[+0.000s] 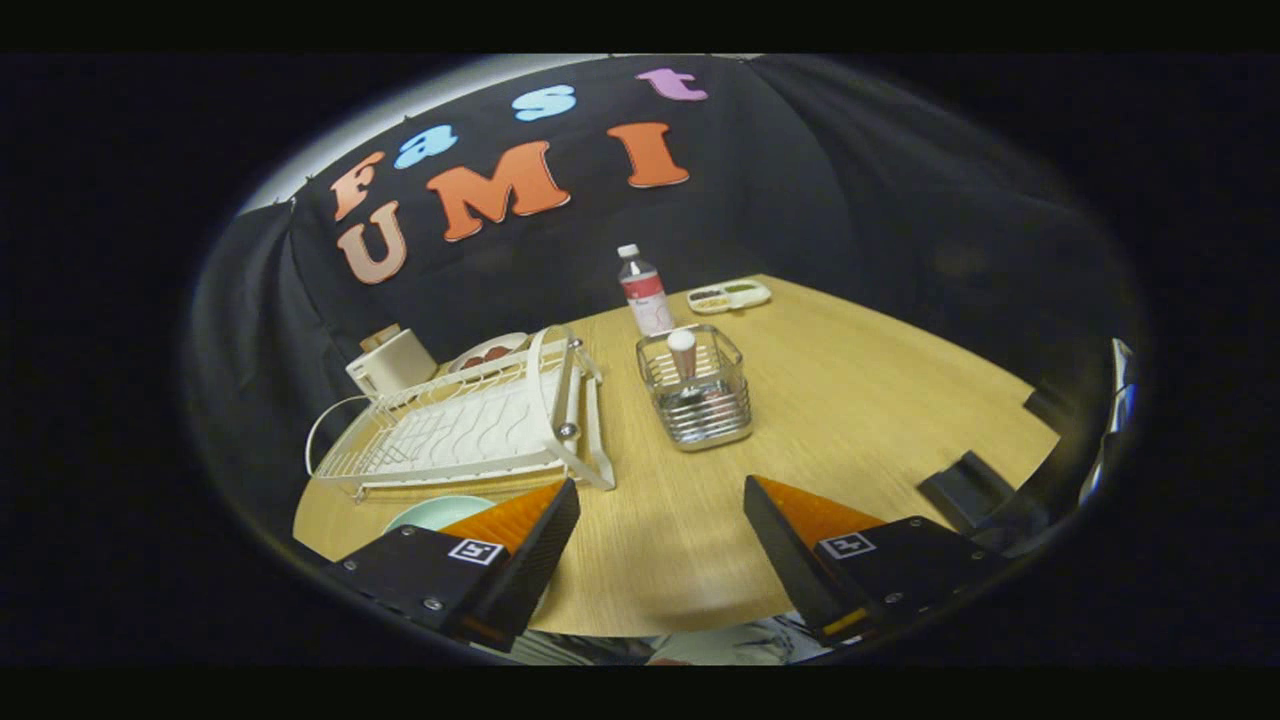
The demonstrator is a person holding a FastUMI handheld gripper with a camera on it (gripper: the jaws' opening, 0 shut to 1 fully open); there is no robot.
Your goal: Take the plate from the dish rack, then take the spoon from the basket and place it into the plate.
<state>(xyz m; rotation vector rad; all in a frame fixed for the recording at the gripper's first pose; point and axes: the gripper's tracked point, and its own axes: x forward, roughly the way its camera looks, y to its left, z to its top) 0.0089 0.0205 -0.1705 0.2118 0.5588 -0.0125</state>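
Tool [660,500] held above the pale wood worktop [880,400], its two black-and-orange fingers [530,530] spread wide apart, bare wood between them, gripping nothing. Pale green round plate [432,512] lies flat on the worktop just beside the left finger, partly hidden behind it, in front of the white wire dish rack [470,425]. Square wire mesh basket [697,400] stands beyond the fingers, right of the rack, apart from it. White-handled spoon [682,352] stands upright inside the basket, handle up. Clear plastic bottle with red label [644,292] behind the basket. White compartment tray [729,296] farther back. Cream box-shaped appliance [392,363] behind the rack.
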